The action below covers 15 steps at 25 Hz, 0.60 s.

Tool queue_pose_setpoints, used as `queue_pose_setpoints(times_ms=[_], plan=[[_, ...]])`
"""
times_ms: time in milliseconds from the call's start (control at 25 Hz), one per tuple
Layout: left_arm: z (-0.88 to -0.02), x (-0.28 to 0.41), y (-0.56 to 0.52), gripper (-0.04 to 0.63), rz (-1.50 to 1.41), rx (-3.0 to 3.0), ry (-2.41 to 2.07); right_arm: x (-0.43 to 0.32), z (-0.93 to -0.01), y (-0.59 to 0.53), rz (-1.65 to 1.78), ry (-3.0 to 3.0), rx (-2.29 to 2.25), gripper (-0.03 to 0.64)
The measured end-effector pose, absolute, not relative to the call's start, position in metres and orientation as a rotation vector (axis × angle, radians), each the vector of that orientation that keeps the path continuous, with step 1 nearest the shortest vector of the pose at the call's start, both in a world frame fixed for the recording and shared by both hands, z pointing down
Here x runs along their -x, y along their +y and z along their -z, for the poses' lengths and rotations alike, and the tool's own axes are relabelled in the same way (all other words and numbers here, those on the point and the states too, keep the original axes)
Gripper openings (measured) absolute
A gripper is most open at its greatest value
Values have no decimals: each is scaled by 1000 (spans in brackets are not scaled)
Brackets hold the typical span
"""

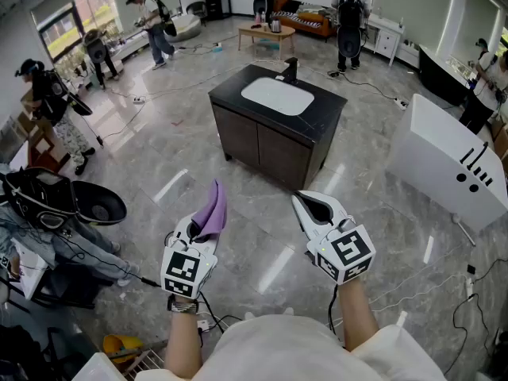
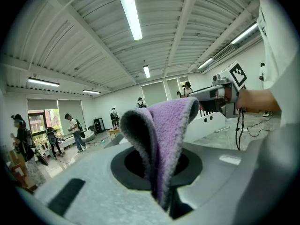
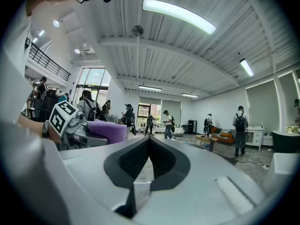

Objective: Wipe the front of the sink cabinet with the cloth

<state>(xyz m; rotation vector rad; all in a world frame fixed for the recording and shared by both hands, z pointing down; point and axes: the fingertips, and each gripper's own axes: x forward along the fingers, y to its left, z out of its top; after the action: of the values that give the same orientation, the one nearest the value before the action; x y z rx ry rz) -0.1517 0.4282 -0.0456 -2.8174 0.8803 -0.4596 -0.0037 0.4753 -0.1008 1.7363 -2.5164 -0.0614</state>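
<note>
A dark brown sink cabinet with a black top and a white basin stands alone on the grey marble floor ahead of me. My left gripper is shut on a purple cloth, which sticks up folded from its jaws. My right gripper is shut and holds nothing; its jaws meet in the right gripper view. Both grippers are held up at waist height, about a metre short of the cabinet front. The left gripper with the cloth shows at the left of the right gripper view.
A white panel unit stands to the right of the cabinet. A black chair and bags crowd the left. Several people stand around the room's far side near a low table. Cables run across the floor.
</note>
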Motion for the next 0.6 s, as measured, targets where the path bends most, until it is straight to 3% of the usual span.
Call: queue_pose_setpoints(times_ms=[600], plan=[[37, 164, 430, 46, 455, 2838, 893, 19, 98, 472, 45, -2565, -1712, 6]])
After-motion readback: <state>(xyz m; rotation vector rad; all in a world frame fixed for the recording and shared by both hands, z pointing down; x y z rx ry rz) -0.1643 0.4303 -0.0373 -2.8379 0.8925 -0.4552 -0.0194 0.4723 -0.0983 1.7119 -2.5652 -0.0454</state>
